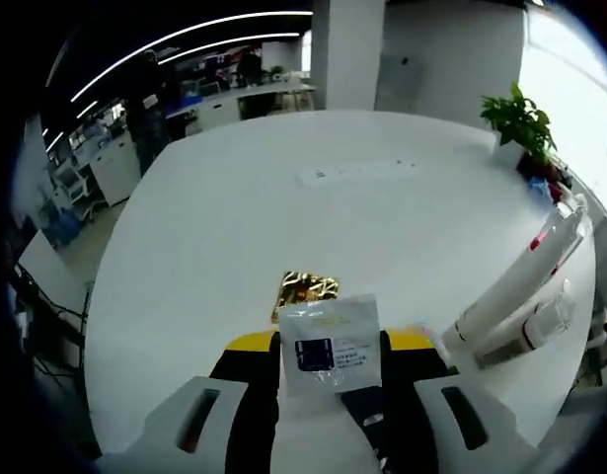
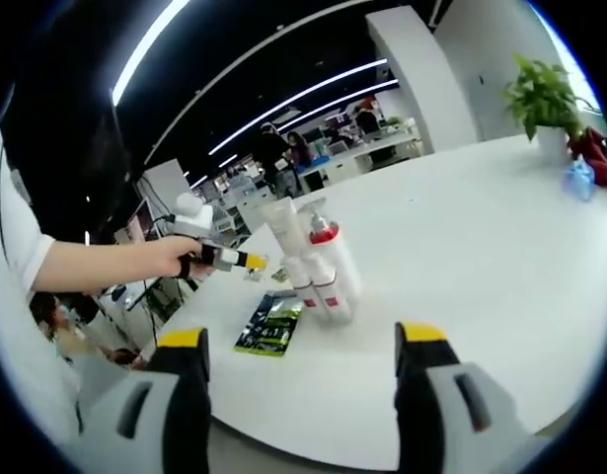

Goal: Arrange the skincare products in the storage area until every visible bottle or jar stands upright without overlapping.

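On the white table (image 2: pixel 500 227), the bottle cluster (image 2: pixel 318 262) stands upright at 11 o'clock. The left gripper (image 1: pixel 330 370) clamps a white sachet (image 1: pixel 330 343); set it beside the gold sachet (image 1: pixel 304 290) (at 12). The right gripper (image 2: pixel 301 380) gapes, holding nothing.

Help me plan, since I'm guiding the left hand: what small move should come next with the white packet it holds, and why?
Probably lower the white sachet onto the bare white table beside the gold packet and let go. The left gripper is shut on it, while the bottles already stand upright in a cluster; the right gripper is open, holding nothing.
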Demonstrator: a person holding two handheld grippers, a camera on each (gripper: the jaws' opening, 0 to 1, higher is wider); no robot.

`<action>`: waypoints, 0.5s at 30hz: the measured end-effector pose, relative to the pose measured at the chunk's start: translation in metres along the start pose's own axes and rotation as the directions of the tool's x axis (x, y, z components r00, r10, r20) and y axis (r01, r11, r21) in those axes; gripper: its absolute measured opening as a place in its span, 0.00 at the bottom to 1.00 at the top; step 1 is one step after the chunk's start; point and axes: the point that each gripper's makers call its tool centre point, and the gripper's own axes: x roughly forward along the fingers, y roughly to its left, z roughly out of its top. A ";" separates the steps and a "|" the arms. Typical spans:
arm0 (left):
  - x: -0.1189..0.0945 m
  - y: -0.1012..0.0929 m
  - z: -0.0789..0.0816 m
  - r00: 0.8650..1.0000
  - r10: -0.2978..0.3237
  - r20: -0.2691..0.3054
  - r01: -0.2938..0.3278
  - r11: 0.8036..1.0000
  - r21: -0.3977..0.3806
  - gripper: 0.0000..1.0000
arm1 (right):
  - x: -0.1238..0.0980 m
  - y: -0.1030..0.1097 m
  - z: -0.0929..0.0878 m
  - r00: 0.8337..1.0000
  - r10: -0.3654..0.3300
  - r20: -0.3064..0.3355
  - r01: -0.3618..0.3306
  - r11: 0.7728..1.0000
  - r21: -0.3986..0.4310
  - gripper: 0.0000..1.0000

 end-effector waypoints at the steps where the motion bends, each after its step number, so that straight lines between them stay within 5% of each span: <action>1: -0.003 0.002 -0.004 1.000 0.005 -0.004 -0.005 1.000 -0.004 0.38 | 0.000 0.000 -0.001 1.000 0.000 -0.003 0.000 1.000 -0.006 0.77; 15: -0.031 0.016 -0.059 0.996 0.051 -0.072 -0.056 0.996 -0.065 0.38 | 0.000 0.003 -0.002 1.000 0.007 -0.013 -0.007 0.999 -0.036 0.76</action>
